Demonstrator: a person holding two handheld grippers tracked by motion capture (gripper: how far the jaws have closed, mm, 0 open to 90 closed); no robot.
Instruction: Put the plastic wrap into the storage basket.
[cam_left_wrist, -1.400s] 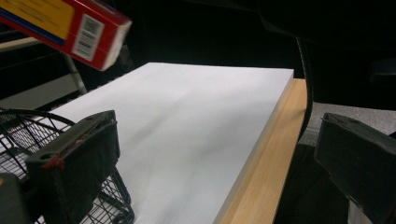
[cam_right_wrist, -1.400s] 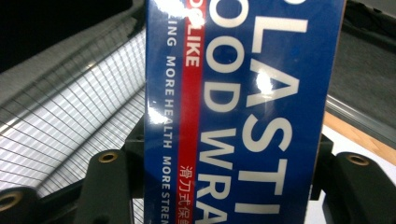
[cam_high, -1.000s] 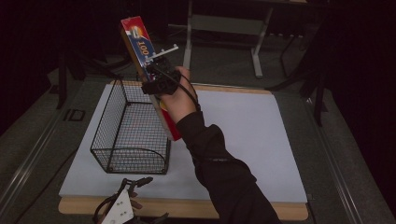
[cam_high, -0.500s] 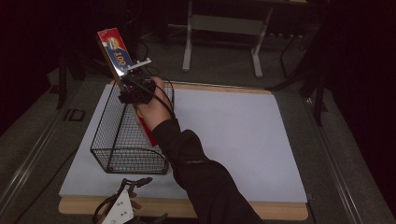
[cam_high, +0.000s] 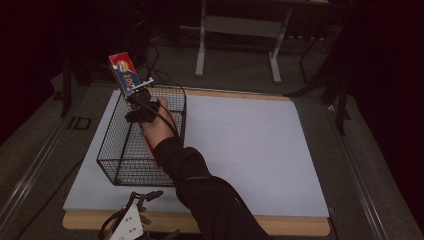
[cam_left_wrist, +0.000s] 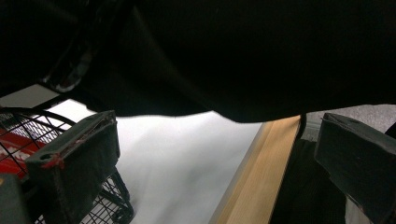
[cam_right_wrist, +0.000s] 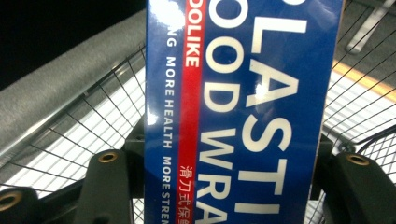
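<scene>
plastic wrap box (cam_right_wrist: 238, 112): top and bottom ends cut off by the right gripper view's edges; lettering only partly readable.
right gripper (cam_high: 137, 100): jaw tips hidden behind the box in the high view.
left gripper (cam_high: 127, 220): cut off by the near edge of the high view.
dark sleeve (cam_left_wrist: 210, 51): blocks the upper part of the left gripper view.
wire basket (cam_left_wrist: 18, 121): mostly hidden behind the left jaw there.
red thing inside basket (cam_left_wrist: 18, 149): too little visible to name.
</scene>
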